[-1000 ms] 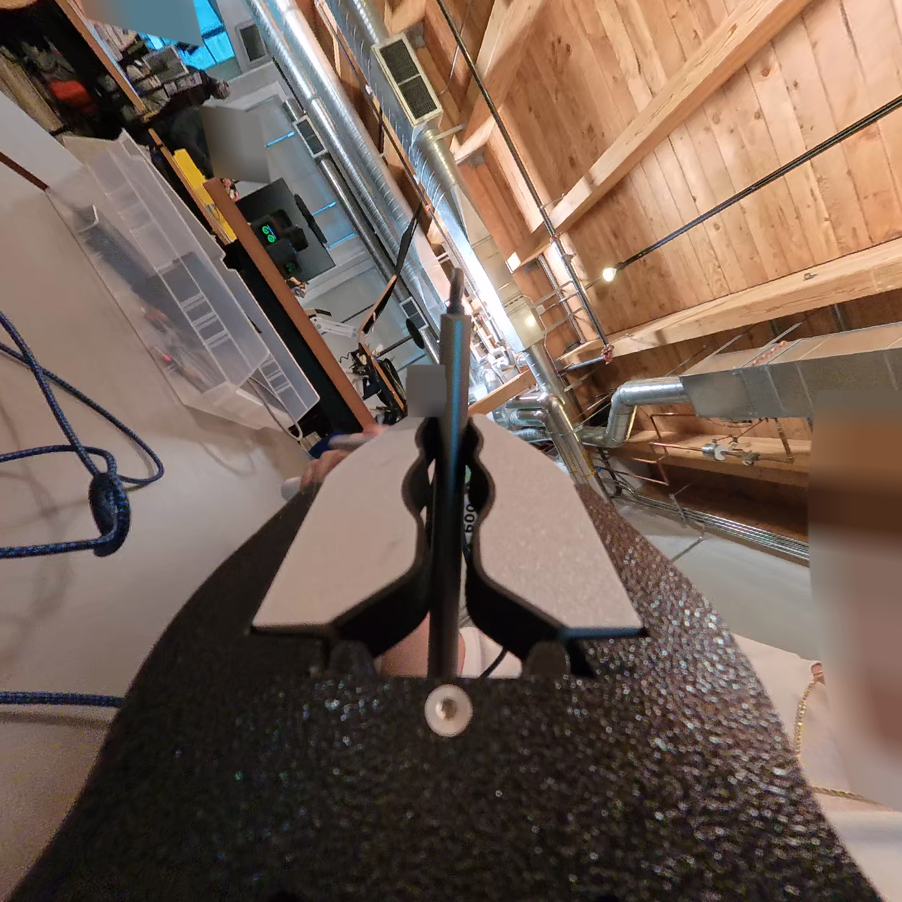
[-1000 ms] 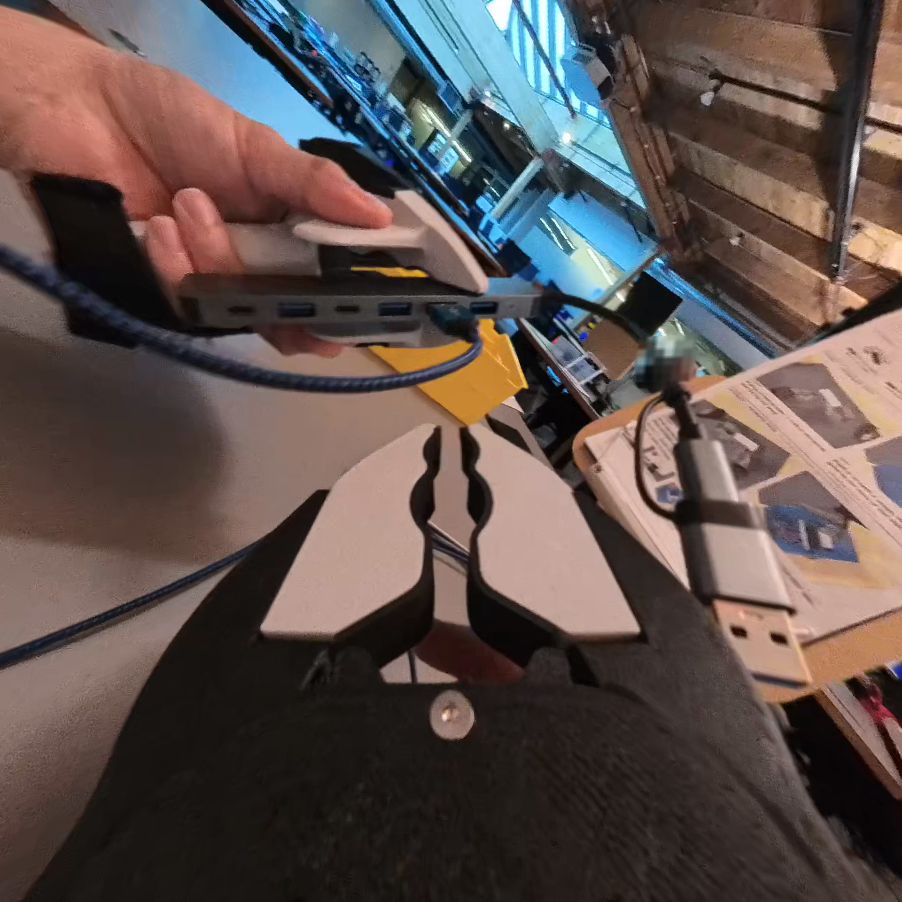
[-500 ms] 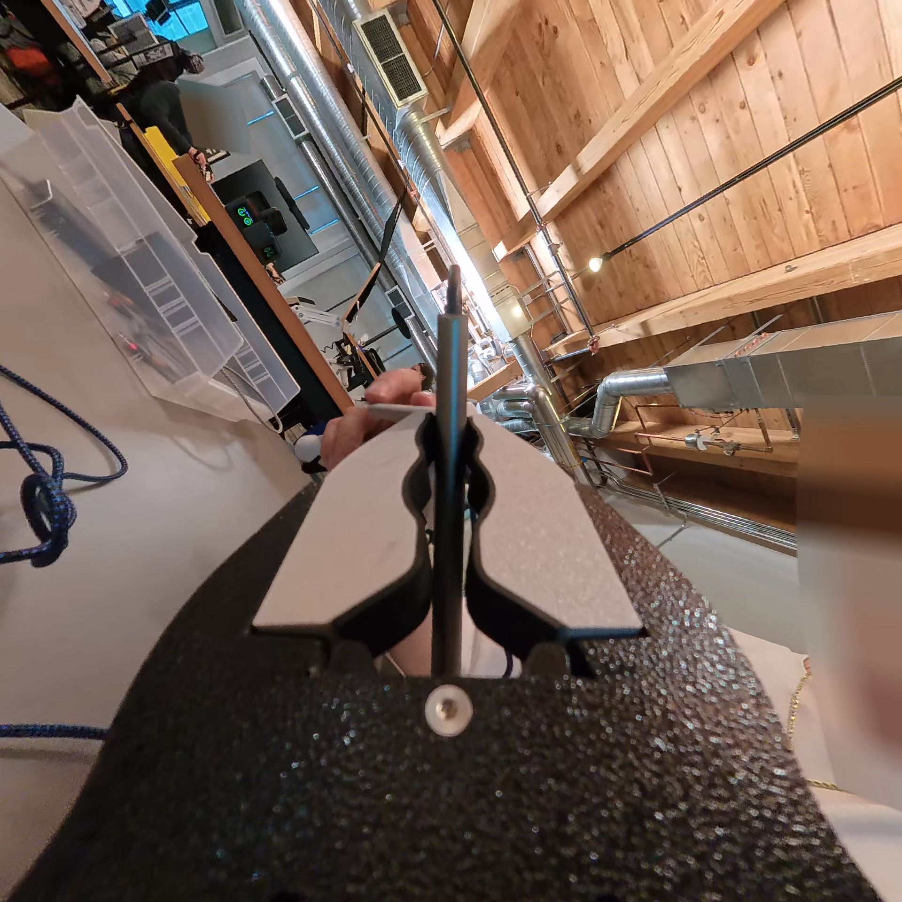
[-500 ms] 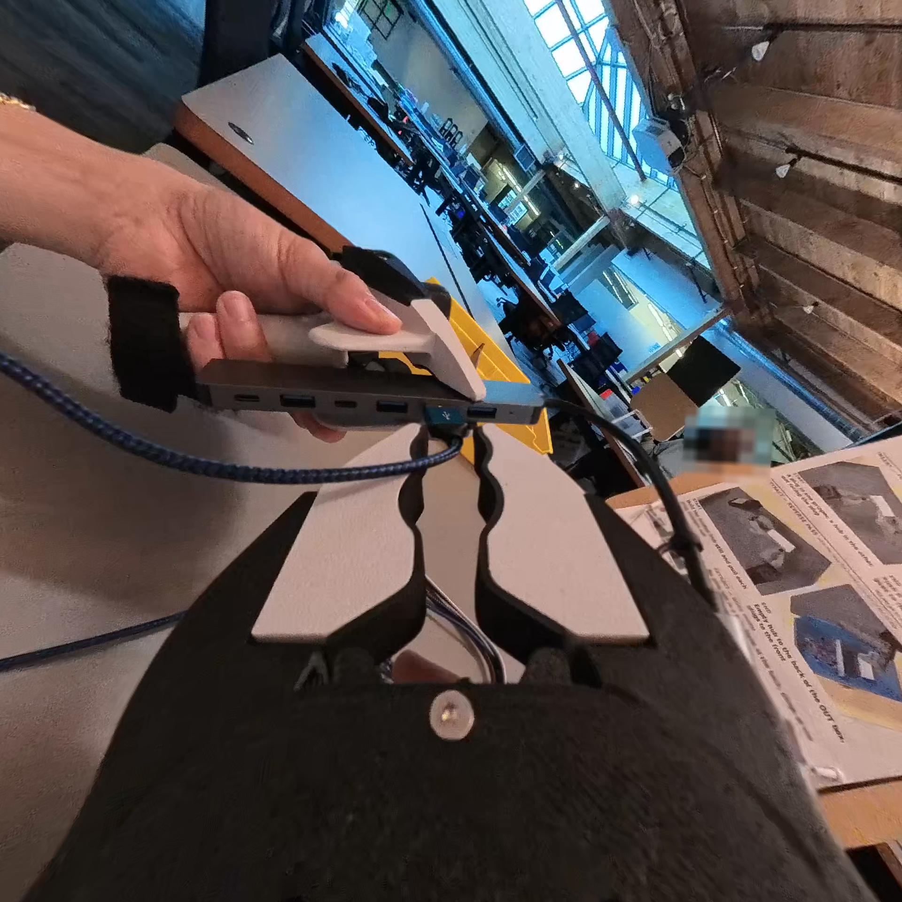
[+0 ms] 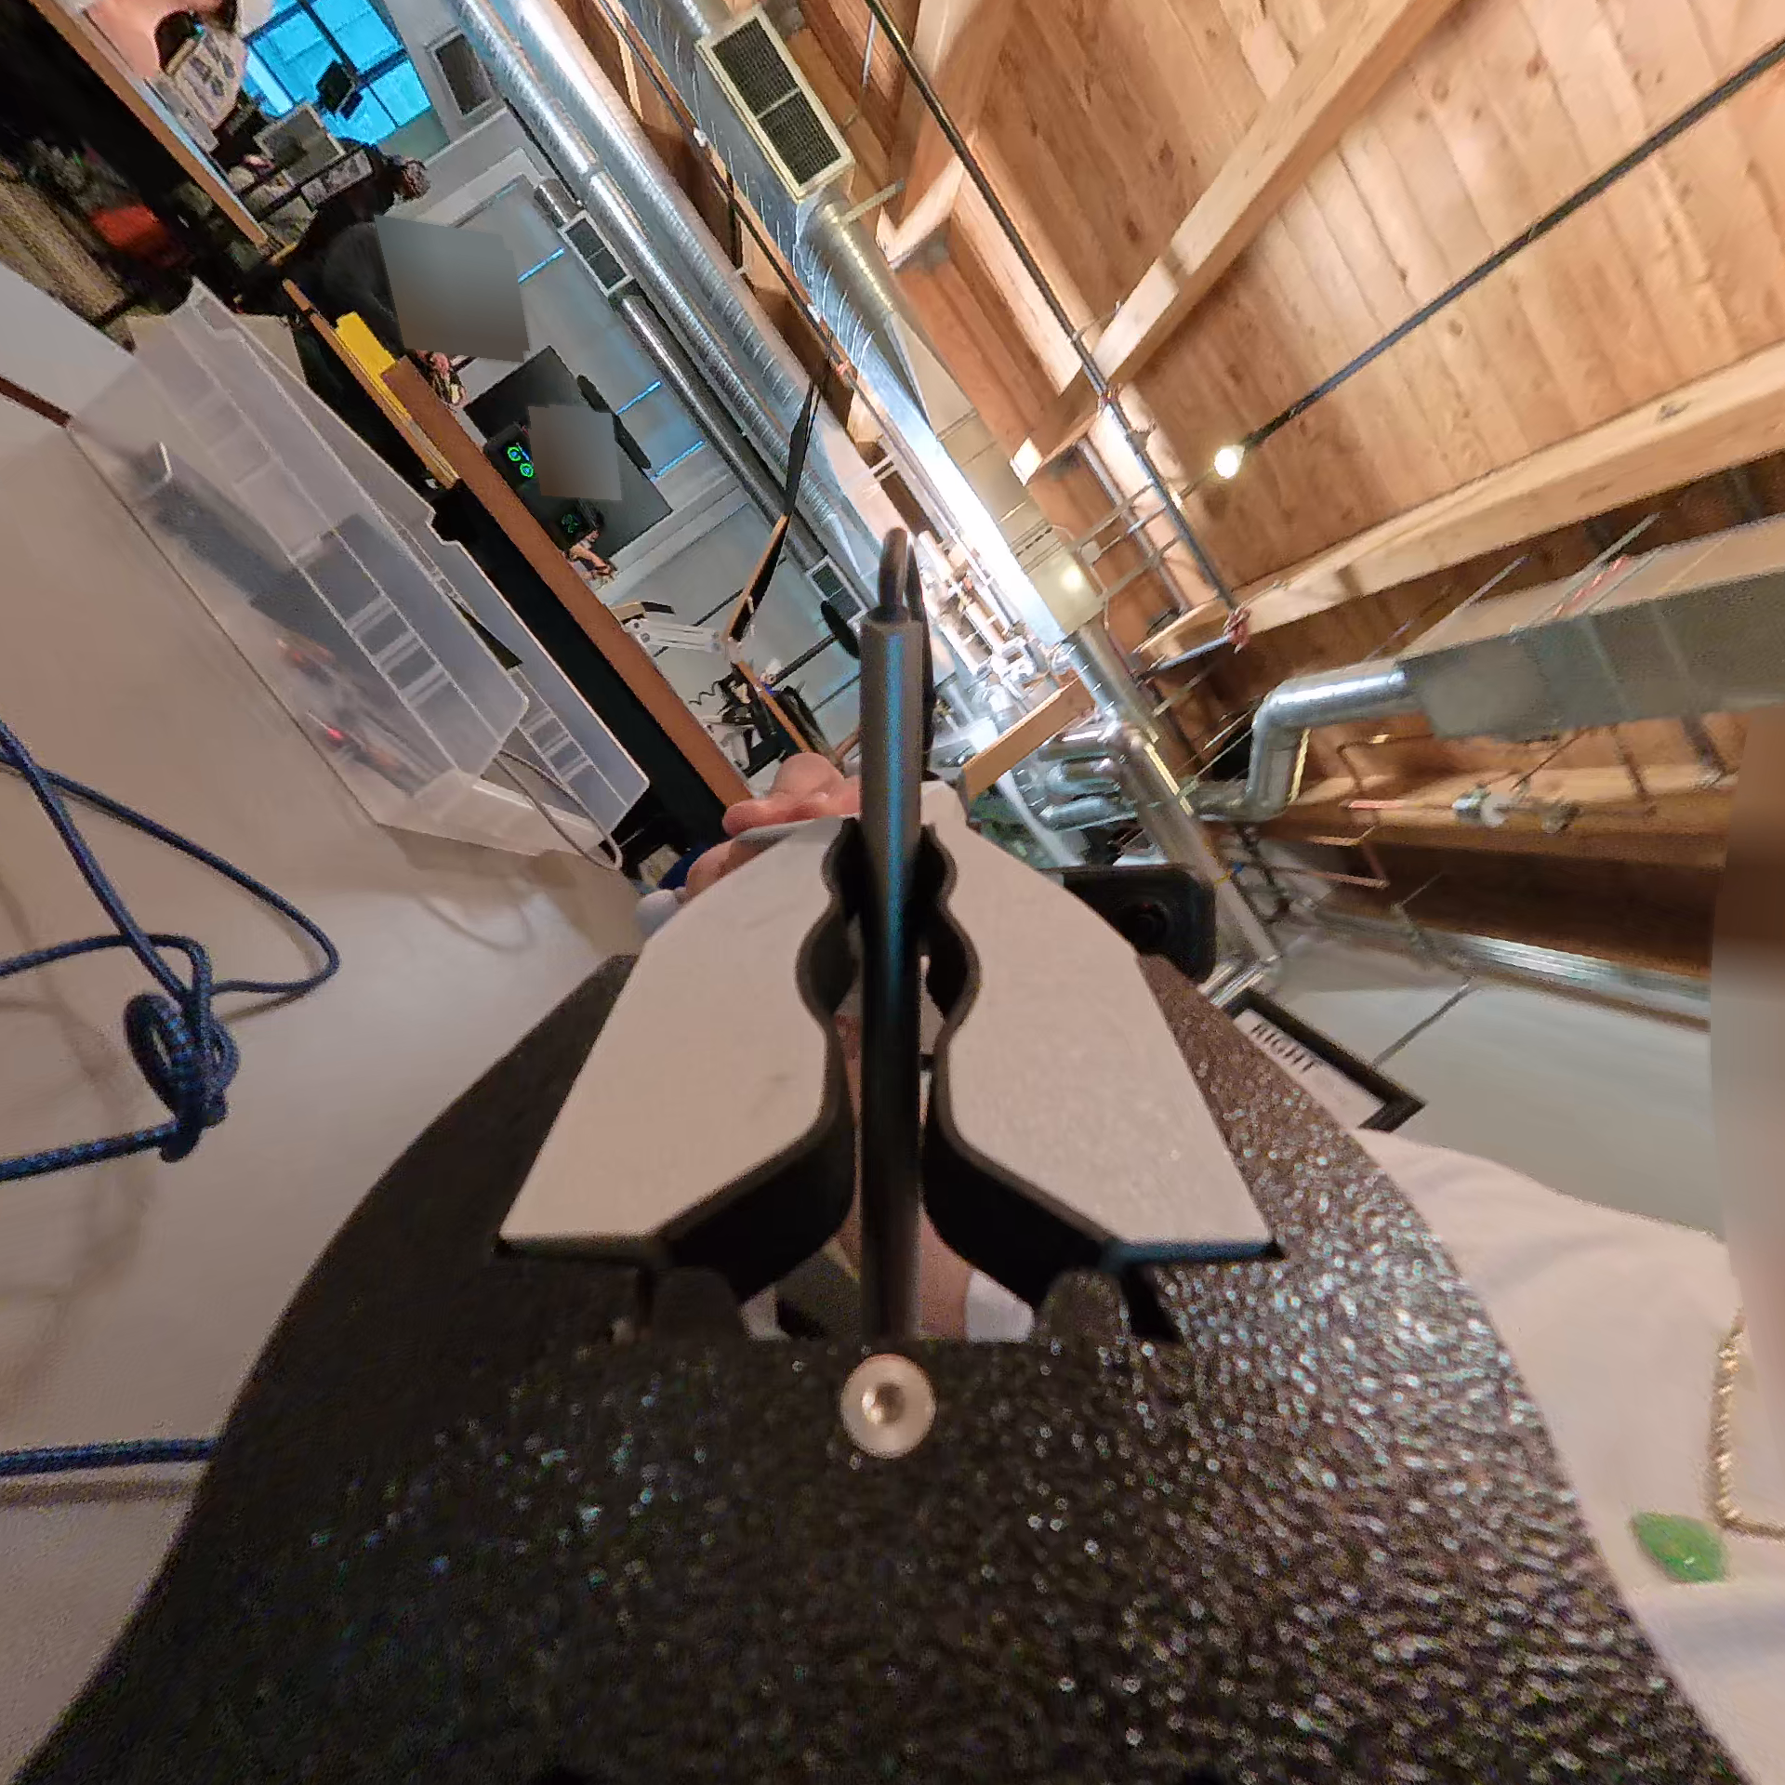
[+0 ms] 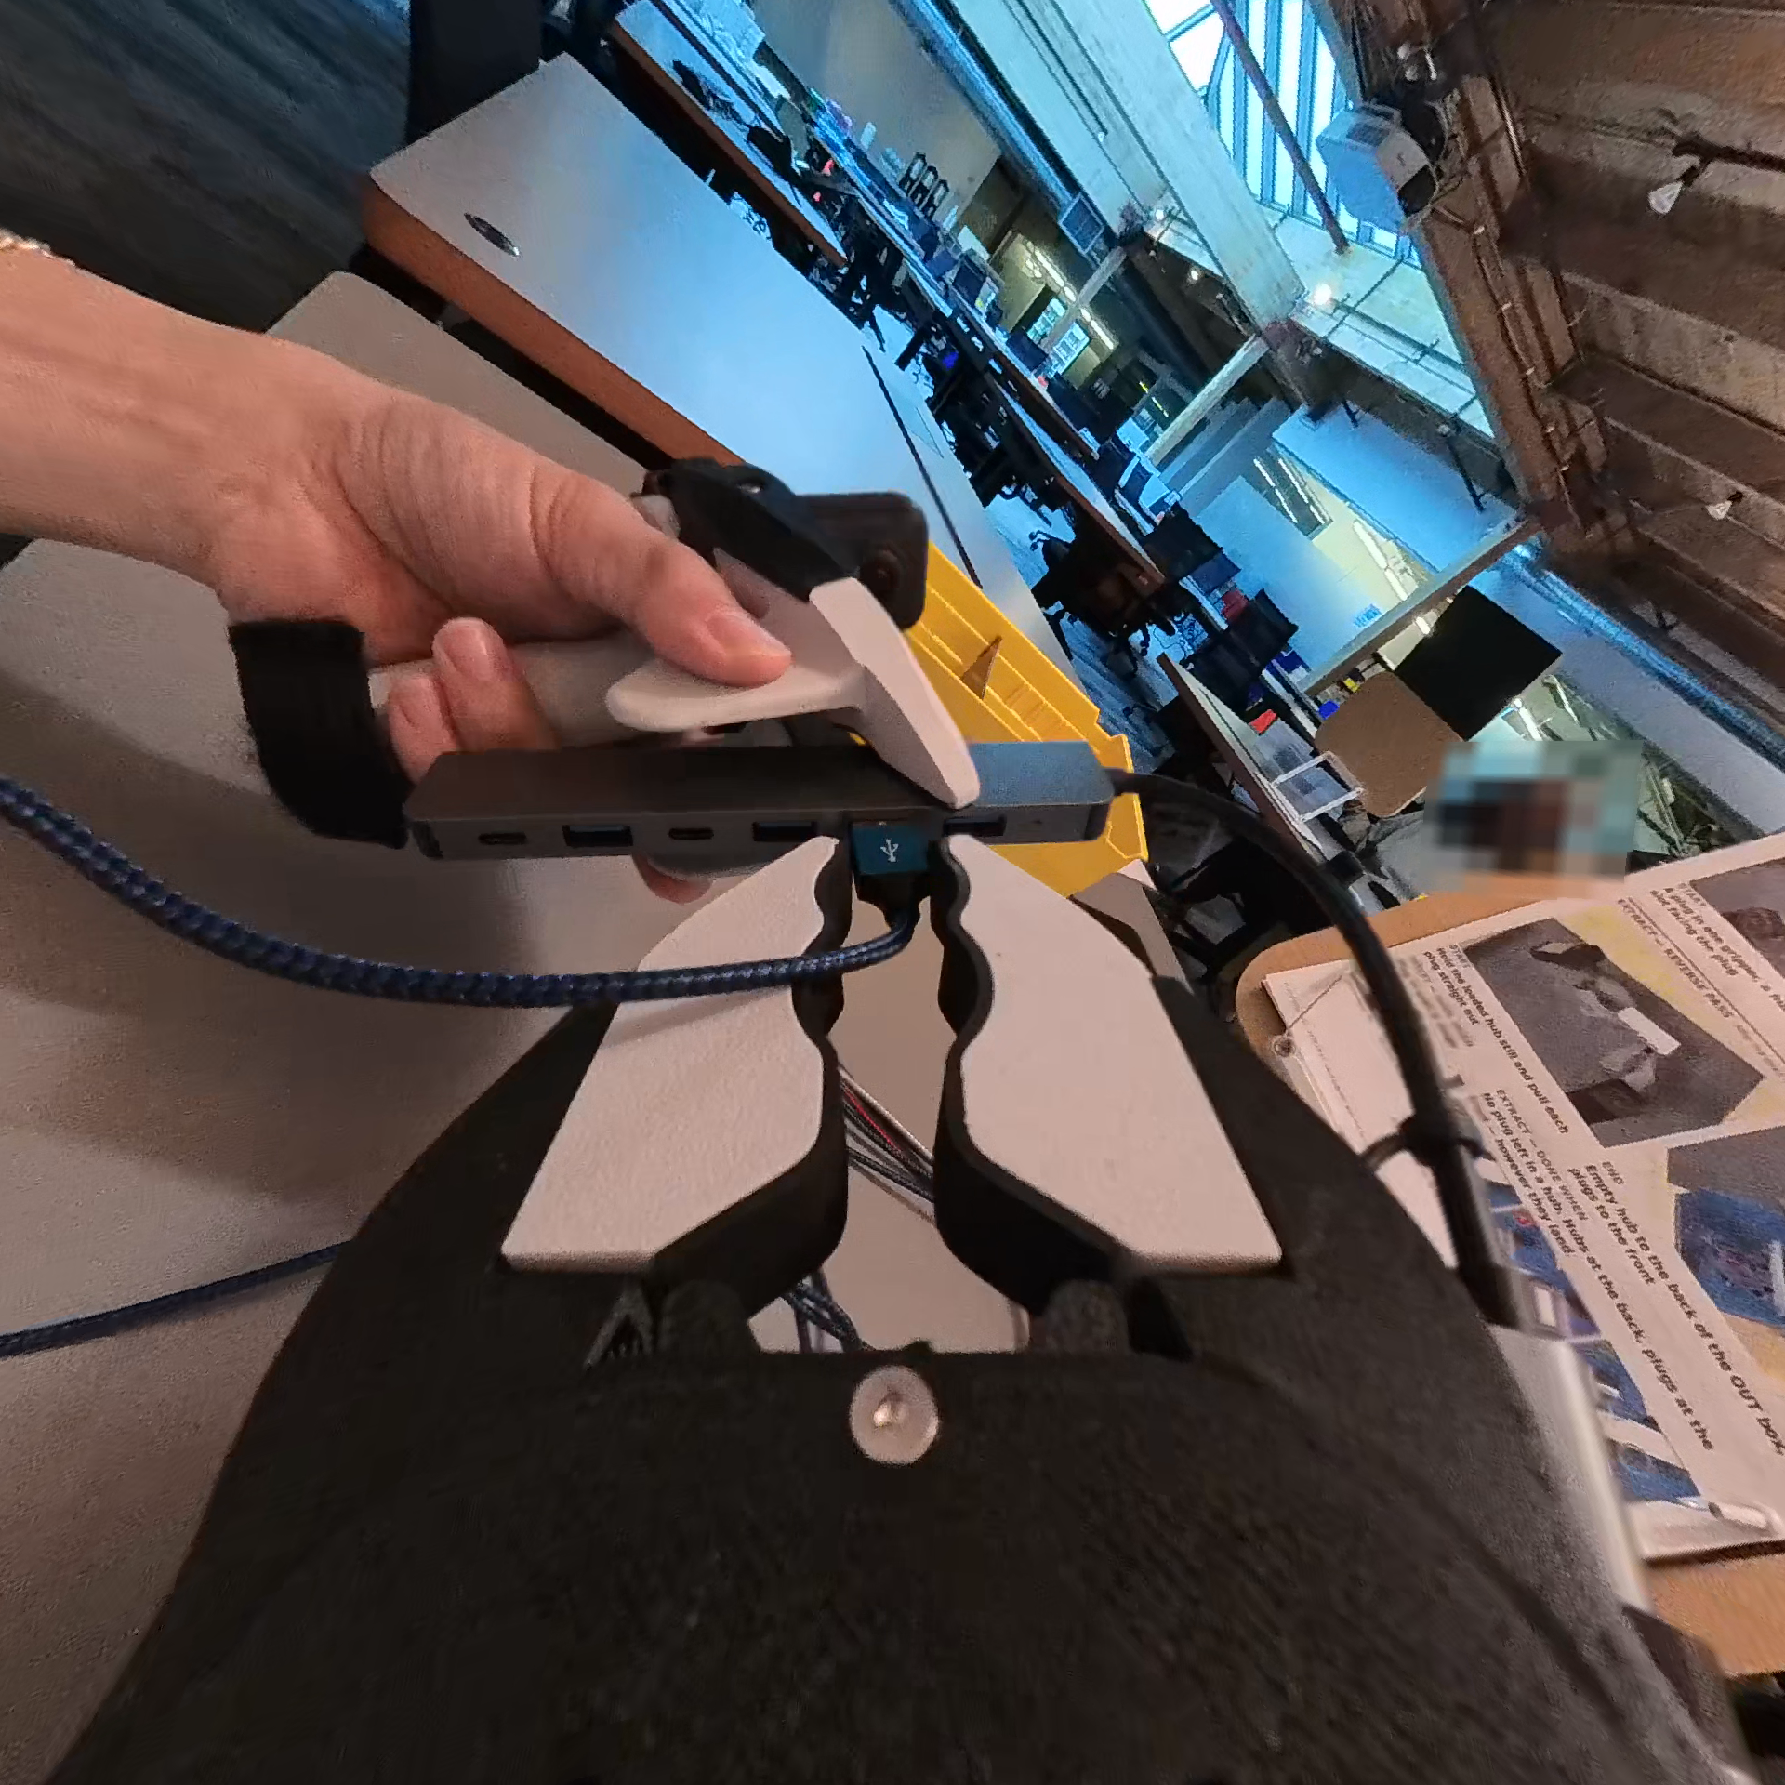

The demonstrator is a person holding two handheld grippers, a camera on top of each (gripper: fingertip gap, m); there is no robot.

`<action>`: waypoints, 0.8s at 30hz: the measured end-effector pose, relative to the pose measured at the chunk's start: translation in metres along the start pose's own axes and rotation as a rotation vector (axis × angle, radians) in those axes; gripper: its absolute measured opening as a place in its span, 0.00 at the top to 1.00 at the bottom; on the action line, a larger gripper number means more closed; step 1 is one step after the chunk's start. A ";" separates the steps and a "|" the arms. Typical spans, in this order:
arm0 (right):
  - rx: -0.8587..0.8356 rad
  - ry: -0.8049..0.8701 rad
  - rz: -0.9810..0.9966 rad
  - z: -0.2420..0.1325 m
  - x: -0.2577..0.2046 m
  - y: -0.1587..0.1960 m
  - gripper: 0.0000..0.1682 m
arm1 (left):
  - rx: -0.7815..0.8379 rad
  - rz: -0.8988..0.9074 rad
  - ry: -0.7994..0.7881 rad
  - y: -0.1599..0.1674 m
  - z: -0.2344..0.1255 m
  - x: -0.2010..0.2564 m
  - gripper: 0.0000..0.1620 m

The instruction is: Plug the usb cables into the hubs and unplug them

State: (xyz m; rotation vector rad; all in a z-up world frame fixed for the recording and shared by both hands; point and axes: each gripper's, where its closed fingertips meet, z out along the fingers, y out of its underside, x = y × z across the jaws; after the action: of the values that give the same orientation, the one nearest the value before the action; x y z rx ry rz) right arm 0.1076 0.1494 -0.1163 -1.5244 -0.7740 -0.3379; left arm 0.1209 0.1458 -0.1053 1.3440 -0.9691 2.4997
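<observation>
Fingers of the right gripper (image 6: 889,869) sit apart around the blue plug (image 6: 890,856) at 12 o'clock, stuck in the hub (image 6: 676,802) the left gripper (image 5: 893,850) clamps, so a crooked pull could twist the hub loose.

I log legible print on three items: the illustrated instruction sheet (image 6: 1594,1207), a black-framed white label (image 5: 1294,1062), and a white symbol on the blue plug (image 6: 891,855).
</observation>
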 end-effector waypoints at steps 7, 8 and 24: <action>-0.010 -0.033 -0.038 -0.003 0.000 -0.012 0.91 | -0.080 0.033 0.077 0.004 -0.002 0.012 0.94; -0.014 -0.024 -0.046 -0.005 0.004 -0.012 0.91 | -0.092 0.025 0.087 0.004 -0.003 0.012 0.94; -0.145 -0.083 -0.054 -0.002 0.003 0.004 0.91 | -0.116 -0.069 0.126 0.009 -0.014 -0.007 0.93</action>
State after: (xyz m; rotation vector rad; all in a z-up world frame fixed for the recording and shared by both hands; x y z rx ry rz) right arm 0.1131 0.1483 -0.1175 -1.6641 -0.8725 -0.3794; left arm 0.1118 0.1486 -0.1204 1.1516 -1.0060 2.4044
